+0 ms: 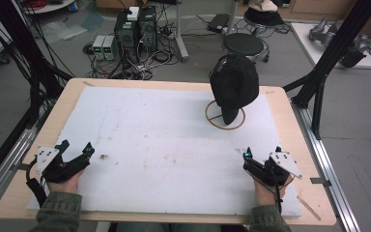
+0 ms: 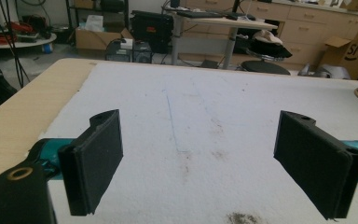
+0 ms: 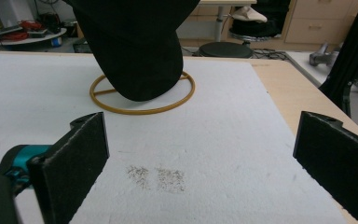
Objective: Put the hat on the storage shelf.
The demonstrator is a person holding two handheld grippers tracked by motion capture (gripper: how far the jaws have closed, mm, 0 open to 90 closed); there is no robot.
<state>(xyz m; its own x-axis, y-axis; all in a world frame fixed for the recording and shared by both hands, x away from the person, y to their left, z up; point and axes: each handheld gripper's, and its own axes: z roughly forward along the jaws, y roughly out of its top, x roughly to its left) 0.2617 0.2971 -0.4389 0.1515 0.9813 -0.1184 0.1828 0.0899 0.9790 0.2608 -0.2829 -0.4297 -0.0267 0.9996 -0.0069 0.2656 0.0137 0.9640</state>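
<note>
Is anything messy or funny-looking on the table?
Nothing is spilled or broken. The white mat has some dark smudges rubbed into it, near the right gripper and the left gripper. The black cap hangs on its stand over a brown ring, with its brim pointing down, which looks a bit droopy.

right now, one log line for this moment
left tongs: open, empty | right tongs: open, empty | black cap: on ring stand, untouched
</note>
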